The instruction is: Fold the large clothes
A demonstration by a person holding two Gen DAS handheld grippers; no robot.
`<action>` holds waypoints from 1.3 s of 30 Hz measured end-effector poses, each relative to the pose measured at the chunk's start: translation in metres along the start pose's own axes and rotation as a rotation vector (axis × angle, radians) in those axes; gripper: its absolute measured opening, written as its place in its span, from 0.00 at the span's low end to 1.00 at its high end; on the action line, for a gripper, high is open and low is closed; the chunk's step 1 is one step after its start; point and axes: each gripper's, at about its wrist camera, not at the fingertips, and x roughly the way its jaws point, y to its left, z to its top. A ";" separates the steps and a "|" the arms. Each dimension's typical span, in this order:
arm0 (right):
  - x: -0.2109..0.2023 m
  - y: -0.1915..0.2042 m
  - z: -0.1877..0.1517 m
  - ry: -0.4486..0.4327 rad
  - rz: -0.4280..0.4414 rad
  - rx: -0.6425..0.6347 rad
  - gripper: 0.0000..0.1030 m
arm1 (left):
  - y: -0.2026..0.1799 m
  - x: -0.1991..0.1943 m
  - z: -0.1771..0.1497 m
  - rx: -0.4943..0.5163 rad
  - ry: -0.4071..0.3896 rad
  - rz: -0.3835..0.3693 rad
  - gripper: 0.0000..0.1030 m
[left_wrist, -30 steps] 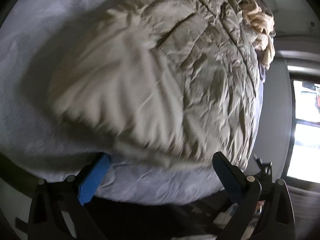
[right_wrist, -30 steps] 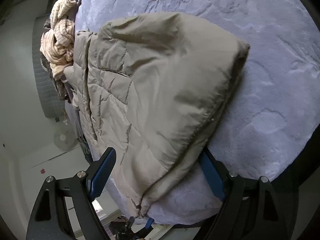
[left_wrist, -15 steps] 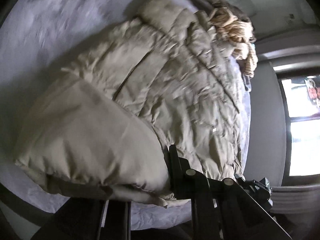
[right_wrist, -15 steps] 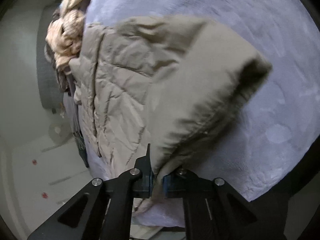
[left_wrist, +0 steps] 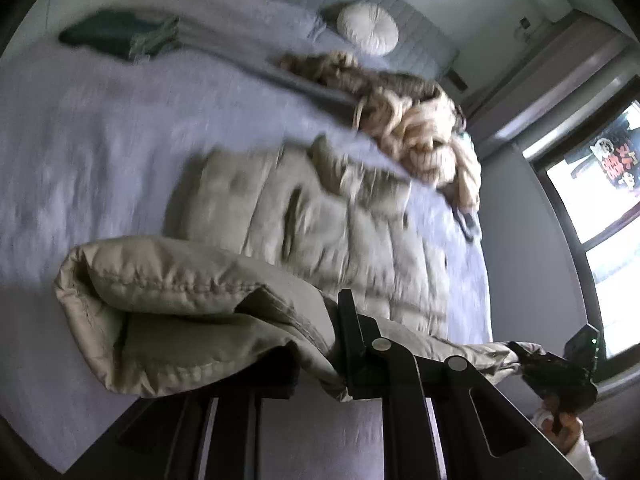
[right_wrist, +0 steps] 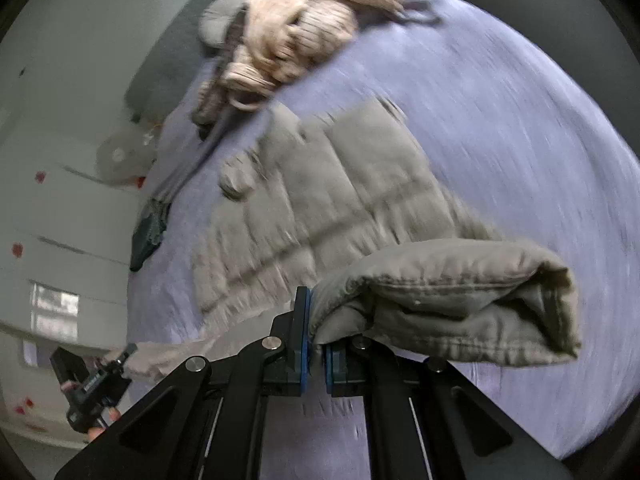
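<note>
A beige quilted puffer jacket (left_wrist: 320, 216) lies on a lavender bed cover (left_wrist: 100, 140); it also shows in the right wrist view (right_wrist: 320, 200). My left gripper (left_wrist: 316, 352) is shut on one corner of the jacket's hem (left_wrist: 180, 320) and holds it raised above the bed. My right gripper (right_wrist: 316, 352) is shut on the other hem corner (right_wrist: 460, 304), also raised. The hem hangs stretched between the two grippers. The right gripper shows at the lower right of the left wrist view (left_wrist: 560, 376), the left gripper at the lower left of the right wrist view (right_wrist: 96, 384).
A heap of cream and brown knitted clothes (left_wrist: 408, 120) lies beyond the jacket near the bed's right edge. A dark green folded garment (left_wrist: 120, 36) and a round white cushion (left_wrist: 368, 28) lie at the head of the bed. A window (left_wrist: 600, 208) is on the right.
Both grippers have closed on the jacket's hem corners and lifted them up off the bed. The views have tilted up toward the head of the bed.
</note>
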 end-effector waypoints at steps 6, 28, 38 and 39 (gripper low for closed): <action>0.030 0.038 0.090 0.024 -0.003 -0.146 0.06 | -0.034 0.039 0.068 0.078 -0.042 0.102 0.17; 0.278 -0.018 0.207 0.069 -0.075 -0.019 0.06 | 0.037 0.308 0.153 0.122 0.097 0.261 0.18; 0.271 -0.020 0.211 0.067 -0.028 -0.015 0.11 | 0.026 0.291 0.148 0.190 0.053 0.281 0.26; 0.266 -0.020 0.211 0.066 -0.024 -0.017 0.13 | 0.024 0.286 0.148 0.204 0.044 0.293 0.31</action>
